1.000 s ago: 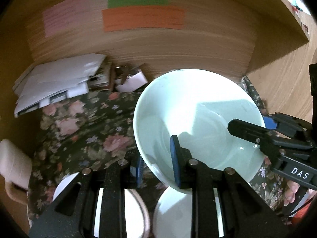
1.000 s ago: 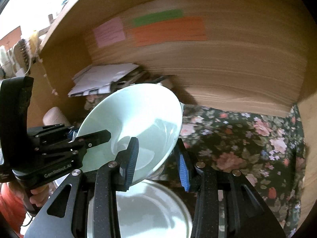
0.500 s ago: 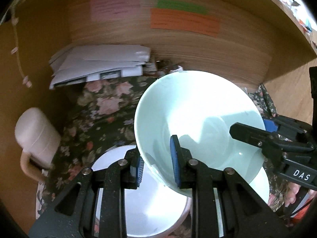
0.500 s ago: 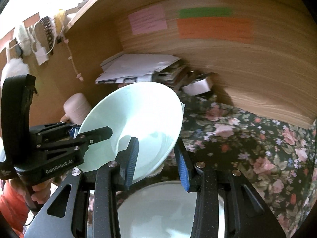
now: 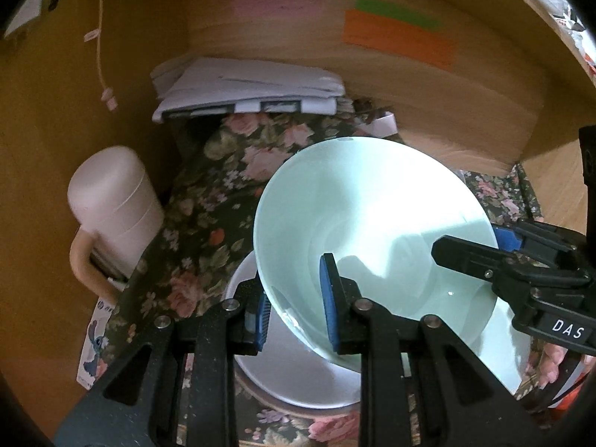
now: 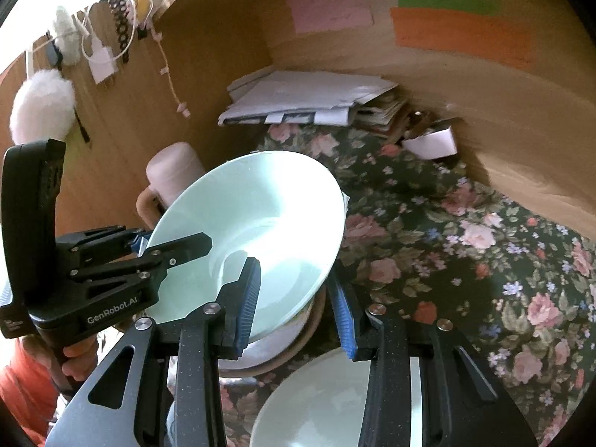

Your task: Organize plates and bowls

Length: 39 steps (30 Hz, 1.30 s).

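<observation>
Left wrist view: left claw (image 5: pixel 294 313) closed on the near rim of a pale green bowl (image 5: pixel 372 231), one blue pad inside the wall, one outside. Bowl tilted, held above a white bowl (image 5: pixel 294 380) on the floral-clothed table (image 5: pixel 208 223). Right claw (image 5: pixel 480 249) pinches the bowl's opposite rim. Pink lidded mug (image 5: pixel 111 208) stands left; stack of papers (image 5: pixel 246 89) lies against the back panel. Right wrist view: right claw (image 6: pixel 294 305) closed on the pale green bowl (image 6: pixel 260 231) rim, pads either side of the wall. Left claw (image 6: pixel 167 246) grips the far rim. White bowl (image 6: pixel 268 346) sits beneath; a second pale green dish (image 6: pixel 316 402) lies nearer, between the fingers.
</observation>
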Each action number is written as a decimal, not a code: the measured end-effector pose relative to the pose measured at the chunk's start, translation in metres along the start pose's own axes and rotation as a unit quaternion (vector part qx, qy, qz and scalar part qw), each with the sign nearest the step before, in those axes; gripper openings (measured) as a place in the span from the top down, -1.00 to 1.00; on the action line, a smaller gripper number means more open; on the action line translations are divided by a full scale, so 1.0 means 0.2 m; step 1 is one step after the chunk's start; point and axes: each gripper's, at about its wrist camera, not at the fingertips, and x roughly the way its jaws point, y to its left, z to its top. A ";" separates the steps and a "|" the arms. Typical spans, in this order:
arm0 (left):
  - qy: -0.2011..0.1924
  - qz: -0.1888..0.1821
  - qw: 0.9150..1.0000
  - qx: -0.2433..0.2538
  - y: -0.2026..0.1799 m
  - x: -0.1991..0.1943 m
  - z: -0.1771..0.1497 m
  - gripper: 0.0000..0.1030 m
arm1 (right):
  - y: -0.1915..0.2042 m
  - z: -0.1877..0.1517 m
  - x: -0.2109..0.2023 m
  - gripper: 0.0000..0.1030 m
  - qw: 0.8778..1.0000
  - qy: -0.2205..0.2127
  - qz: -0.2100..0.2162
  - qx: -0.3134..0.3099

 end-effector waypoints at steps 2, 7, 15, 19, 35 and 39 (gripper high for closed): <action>0.005 0.003 1.000 -0.001 0.02 0.02 -0.02 0.53 | 0.01 -0.01 0.03 0.33 1.000 0.008 0.004 -0.001; 0.013 0.010 1.000 -0.002 0.06 0.04 -0.08 0.53 | 0.02 -0.03 0.10 0.33 1.000 0.028 0.009 -0.001; 0.025 0.007 1.000 -0.008 0.09 0.09 -0.13 0.53 | 0.04 -0.05 0.16 0.33 0.998 0.054 0.008 -0.017; 0.032 0.004 0.999 -0.012 0.11 0.10 -0.15 0.53 | 0.05 -0.06 0.17 0.30 0.998 0.060 0.005 -0.025; 0.030 0.012 0.999 -0.004 0.09 0.12 -0.18 0.53 | 0.04 -0.06 0.11 0.28 0.998 0.057 -0.004 -0.032; 0.029 0.016 0.999 -0.001 0.08 0.11 -0.16 0.53 | 0.02 -0.07 0.09 0.28 0.998 0.054 -0.004 -0.028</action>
